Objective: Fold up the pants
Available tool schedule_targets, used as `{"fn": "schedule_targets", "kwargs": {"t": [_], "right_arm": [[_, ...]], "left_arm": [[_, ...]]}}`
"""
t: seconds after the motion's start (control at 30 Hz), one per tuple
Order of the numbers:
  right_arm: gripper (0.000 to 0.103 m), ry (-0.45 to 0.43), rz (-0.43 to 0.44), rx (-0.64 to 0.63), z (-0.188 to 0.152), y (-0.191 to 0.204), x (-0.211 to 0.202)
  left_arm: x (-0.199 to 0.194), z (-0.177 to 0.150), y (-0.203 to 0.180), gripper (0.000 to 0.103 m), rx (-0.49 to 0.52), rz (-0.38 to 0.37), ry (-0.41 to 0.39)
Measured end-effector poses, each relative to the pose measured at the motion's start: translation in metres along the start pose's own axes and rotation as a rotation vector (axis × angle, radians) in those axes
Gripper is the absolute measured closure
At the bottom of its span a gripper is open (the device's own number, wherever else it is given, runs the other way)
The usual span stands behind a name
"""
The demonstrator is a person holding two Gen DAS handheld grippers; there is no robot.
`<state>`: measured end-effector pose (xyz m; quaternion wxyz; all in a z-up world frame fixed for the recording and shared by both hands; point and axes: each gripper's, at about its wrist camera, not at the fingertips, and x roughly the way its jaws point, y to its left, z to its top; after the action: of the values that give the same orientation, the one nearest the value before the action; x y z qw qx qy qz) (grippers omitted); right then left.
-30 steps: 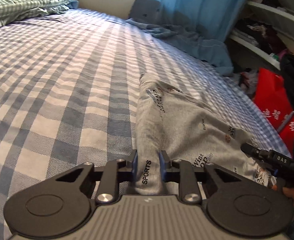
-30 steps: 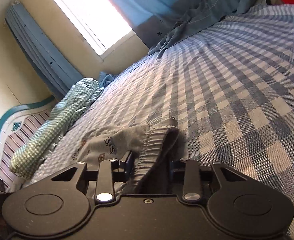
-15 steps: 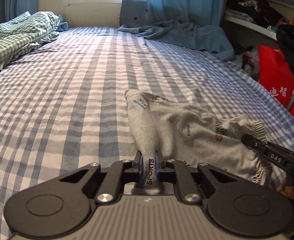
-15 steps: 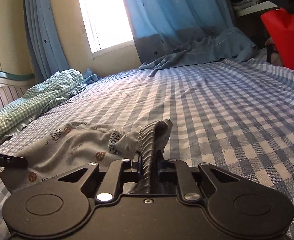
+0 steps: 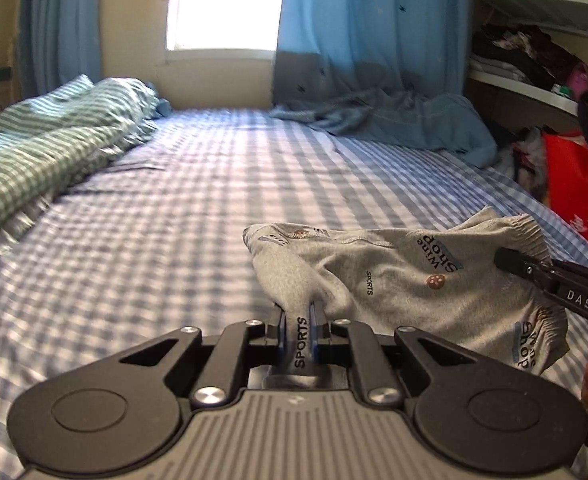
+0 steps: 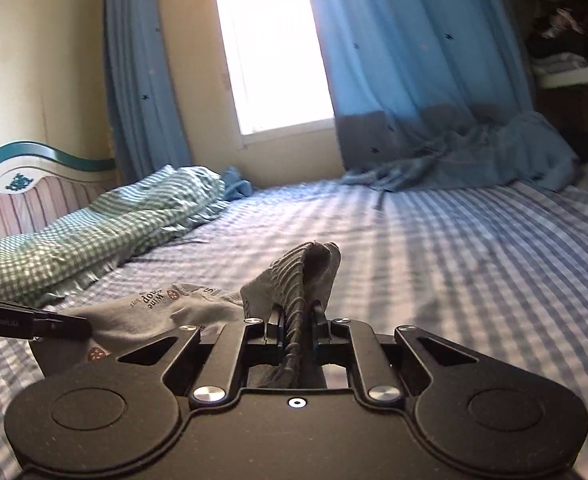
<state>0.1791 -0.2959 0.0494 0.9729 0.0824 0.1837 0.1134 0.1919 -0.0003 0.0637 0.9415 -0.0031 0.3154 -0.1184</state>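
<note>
Small grey printed pants (image 5: 394, 276) hang lifted over the blue checked bed (image 5: 174, 248). My left gripper (image 5: 299, 320) is shut on a leg end printed "SPORTS". My right gripper (image 6: 299, 322) is shut on the ribbed elastic waistband (image 6: 294, 280); it also shows at the right of the left wrist view (image 5: 506, 258). The pants (image 6: 162, 312) stretch between the two grippers, bunched in the middle. The left gripper's tip shows at the left edge of the right wrist view (image 6: 66, 326).
A green checked quilt (image 5: 42, 148) lies bunched along the bed's left side. A blue curtain (image 5: 374, 40) drapes onto the bed's far right corner. Shelves with clothes (image 5: 534, 60) and a red bag (image 5: 574, 192) stand to the right of the bed.
Both grippers closed on the pants, then rose and tilted up, lifting the pants off the bed. The window and curtains have come into view.
</note>
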Motion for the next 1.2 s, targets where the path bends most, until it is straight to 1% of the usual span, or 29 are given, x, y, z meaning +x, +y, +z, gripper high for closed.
{"fn": "schedule_targets", "kwargs": {"t": [0.13, 0.27, 0.33, 0.43, 0.5, 0.53, 0.57, 0.67, 0.73, 0.77, 0.8, 0.83, 0.87, 0.9, 0.93, 0.97, 1.0, 1.07, 1.1, 1.13, 1.17, 1.2], "right_arm": [[0.091, -0.004, 0.066, -0.041, 0.017, 0.038, 0.045], [0.091, 0.023, 0.125, -0.061, 0.018, 0.075, 0.090], [0.091, 0.056, 0.143, -0.077, 0.012, 0.093, 0.114], [0.091, 0.131, 0.163, -0.084, -0.005, 0.110, 0.142], [0.091, 0.174, 0.160, -0.095, -0.017, 0.118, 0.152], [0.091, 0.178, 0.146, -0.106, -0.022, 0.120, 0.152], [0.091, 0.181, 0.138, -0.110, -0.023, 0.121, 0.153], [0.090, 0.203, 0.140, -0.057, -0.026, 0.110, 0.153], [0.086, 0.216, 0.123, -0.064, -0.025, 0.106, 0.152], [0.083, 0.219, 0.107, -0.081, -0.025, 0.105, 0.151], [0.075, 0.219, 0.098, -0.090, -0.024, 0.105, 0.149], [0.066, 0.216, 0.092, -0.094, -0.024, 0.103, 0.146], [0.061, 0.208, 0.088, -0.092, -0.022, 0.100, 0.141], [0.050, 0.198, 0.081, -0.087, -0.021, 0.098, 0.136], [0.040, 0.186, 0.072, -0.080, -0.019, 0.097, 0.131], [0.037, 0.174, 0.066, -0.074, -0.017, 0.097, 0.126], [0.033, 0.158, 0.062, -0.067, -0.015, 0.096, 0.118], [0.025, 0.130, 0.066, -0.058, -0.011, 0.096, 0.105], [0.019, 0.117, 0.066, -0.058, -0.009, 0.097, 0.098], [0.015, 0.100, 0.066, -0.060, -0.008, 0.098, 0.090], [0.012, 0.083, 0.067, -0.063, -0.006, 0.100, 0.082], [0.006, 0.064, 0.066, -0.066, -0.004, 0.102, 0.073]], "left_arm": [[-0.005, 0.009, 0.041, 0.092, -0.031, 0.067, -0.033], [-0.004, 0.007, 0.090, 0.091, -0.081, 0.141, -0.041], [0.002, -0.001, 0.115, 0.091, -0.116, 0.164, -0.019], [0.011, -0.019, 0.144, 0.091, -0.170, 0.187, 0.030], [0.016, -0.031, 0.158, 0.091, -0.204, 0.190, 0.070], [0.017, -0.038, 0.162, 0.091, -0.216, 0.188, 0.078], [0.016, -0.045, 0.165, 0.091, -0.222, 0.186, 0.080], [0.017, -0.055, 0.166, 0.090, -0.235, 0.184, 0.081], [0.018, -0.058, 0.165, 0.088, -0.230, 0.193, 0.079], [0.019, -0.058, 0.163, 0.084, -0.228, 0.201, 0.083], [0.019, -0.059, 0.163, 0.082, -0.228, 0.207, 0.090], [0.018, -0.060, 0.162, 0.076, -0.232, 0.215, 0.095], [0.016, -0.061, 0.162, 0.068, -0.242, 0.216, 0.095], [0.013, -0.061, 0.164, 0.063, -0.253, 0.208, 0.093], [0.012, -0.059, 0.167, 0.052, -0.268, 0.198, 0.092], [0.009, -0.058, 0.167, 0.042, -0.280, 0.195, 0.087], [0.003, -0.057, 0.166, 0.040, -0.290, 0.197, 0.075], [-0.008, -0.054, 0.161, 0.029, -0.284, 0.209, 0.052], [-0.013, -0.052, 0.158, 0.026, -0.276, 0.215, 0.041], [-0.020, -0.050, 0.154, 0.018, -0.268, 0.222, 0.026], [-0.027, -0.048, 0.150, 0.011, -0.262, 0.232, 0.008], [-0.033, -0.047, 0.147, 0.009, -0.259, 0.240, -0.011]]}}
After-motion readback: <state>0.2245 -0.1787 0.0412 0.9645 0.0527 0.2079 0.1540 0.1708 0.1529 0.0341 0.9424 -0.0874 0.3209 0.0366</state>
